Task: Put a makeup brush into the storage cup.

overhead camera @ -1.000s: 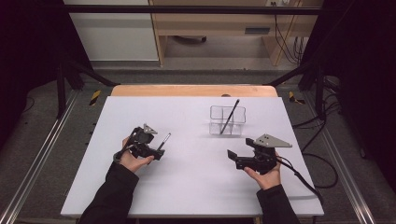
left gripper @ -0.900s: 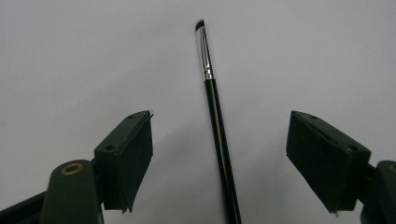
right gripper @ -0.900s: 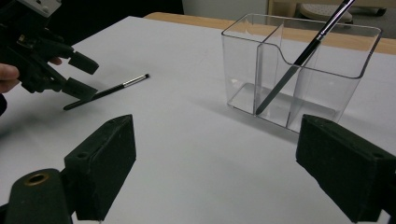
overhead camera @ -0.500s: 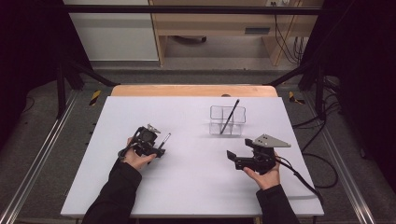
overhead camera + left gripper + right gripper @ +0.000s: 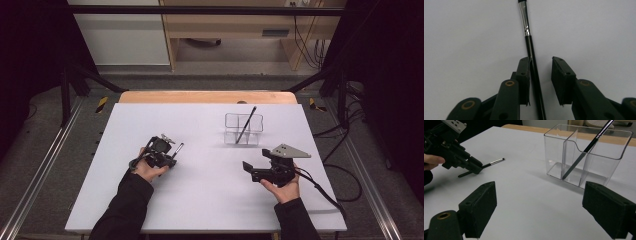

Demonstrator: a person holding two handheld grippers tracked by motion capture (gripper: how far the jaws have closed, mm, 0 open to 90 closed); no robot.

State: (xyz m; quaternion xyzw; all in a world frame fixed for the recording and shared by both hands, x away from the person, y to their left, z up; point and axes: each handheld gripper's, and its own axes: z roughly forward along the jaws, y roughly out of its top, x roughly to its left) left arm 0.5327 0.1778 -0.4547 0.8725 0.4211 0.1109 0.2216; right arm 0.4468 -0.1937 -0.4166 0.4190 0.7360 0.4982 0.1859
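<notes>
While our left gripper (image 5: 541,82) has just been closing, its jaws stand narrow around the brush (image 5: 530,47) lying flat on the table (image 5: 200,200) at the left; one pad touches the handle, the other stands apart. Our right gripper (image 5: 539,212) hovers wide and empty, near the clear holder (image 5: 586,152), where a second brush (image 5: 584,151) leans.

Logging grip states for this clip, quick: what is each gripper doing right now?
Left gripper: open, jaws just been closing around the brush lying on the table; one pad touches it, the other is still apart.
Right gripper: open, empty.
</notes>
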